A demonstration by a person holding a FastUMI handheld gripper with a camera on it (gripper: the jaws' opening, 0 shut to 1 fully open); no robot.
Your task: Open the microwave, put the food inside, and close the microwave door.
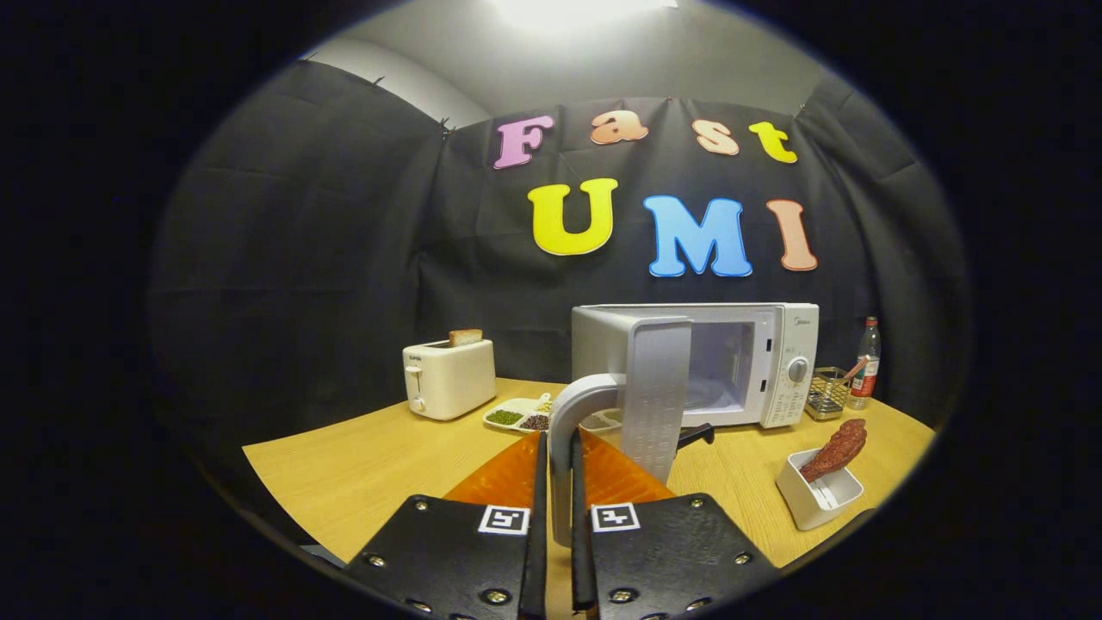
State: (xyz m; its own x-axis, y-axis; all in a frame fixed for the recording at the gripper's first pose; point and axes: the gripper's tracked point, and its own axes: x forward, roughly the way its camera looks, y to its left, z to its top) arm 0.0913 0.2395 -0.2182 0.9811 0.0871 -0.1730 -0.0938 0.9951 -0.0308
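White microwave with pale grey open door and a lighter grey curved handle pinched between the gripper fingers. Cream-white toaster carrying a brown-crusted slice of toast. Light wood-grain yellow table. White divided dish holding green and dark reddish-brown heaps. White square bowl holding dark reddish-brown food. Silvery wire basket. Clear bottle with red label and red cap. Black-and-white square markers on black gripper plates. Black cloth wall behind, pale grey ceiling above.
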